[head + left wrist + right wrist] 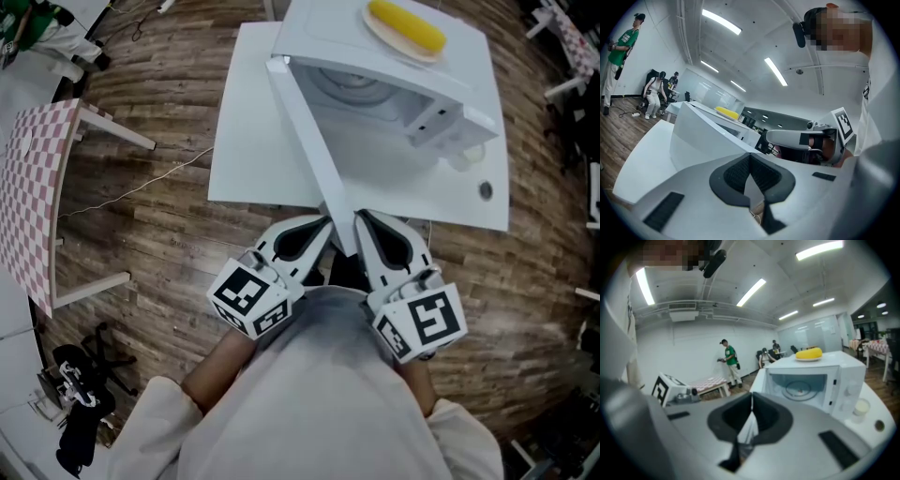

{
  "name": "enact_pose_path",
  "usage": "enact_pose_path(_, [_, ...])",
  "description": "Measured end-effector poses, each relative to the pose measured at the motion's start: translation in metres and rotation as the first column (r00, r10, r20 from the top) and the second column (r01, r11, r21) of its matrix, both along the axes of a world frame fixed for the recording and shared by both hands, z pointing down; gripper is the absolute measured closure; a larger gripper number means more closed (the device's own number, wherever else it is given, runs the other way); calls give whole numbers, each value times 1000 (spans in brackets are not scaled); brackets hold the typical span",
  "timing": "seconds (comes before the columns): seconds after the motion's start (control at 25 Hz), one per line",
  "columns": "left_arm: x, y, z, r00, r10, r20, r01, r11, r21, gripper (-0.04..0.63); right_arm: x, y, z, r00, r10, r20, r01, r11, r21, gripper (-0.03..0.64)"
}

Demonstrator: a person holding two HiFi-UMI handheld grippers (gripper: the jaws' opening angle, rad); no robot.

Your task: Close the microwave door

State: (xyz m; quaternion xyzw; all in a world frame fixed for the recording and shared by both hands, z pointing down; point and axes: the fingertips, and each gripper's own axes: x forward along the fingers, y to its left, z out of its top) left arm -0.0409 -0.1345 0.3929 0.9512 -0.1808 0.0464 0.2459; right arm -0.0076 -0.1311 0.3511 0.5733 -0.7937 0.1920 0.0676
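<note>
Open microwave point(403, 103) on white counter point(253, 141); door point(305, 131) swung wide, free end past counter's near edge, bare wood floor point(159, 216) to left. Cup point(466, 155) half hidden behind microwave. Left tongs point(319, 225) and right tongs point(366, 220) flank door's end, each pressed together, empty; contact with door unclear.

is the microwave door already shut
No, the microwave door stands swung wide open toward the person, leaving the cavity exposed.
</note>
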Motion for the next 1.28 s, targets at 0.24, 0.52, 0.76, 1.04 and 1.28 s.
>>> enact_pose_path(0.24, [15, 0, -1, 1000, 29, 1, -29, 1000, -9, 577, 16, 1, -1, 1000, 29, 2, -29, 1000, 0, 594])
enact_pose_path(0.52, [33, 0, -2, 998, 56, 2, -56, 998, -2, 577, 36, 5, -3, 998, 63, 1, -63, 998, 7, 594])
enact_pose_path(0.76, [47, -1, -6, 998, 59, -16, -59, 998, -5, 577, 48, 5, -3, 997, 71, 4, -71, 997, 6, 594])
enact_pose_path(1.04, [62, -6, -8, 997, 72, -27, -72, 997, -17, 577, 62, 2, -5, 997, 82, 0, -82, 997, 1, 594])
enact_pose_path(1.28, [78, -9, -8, 996, 84, -28, -84, 996, -20, 577, 80, 1, -5, 995, 103, 5, -103, 995, 5, 594])
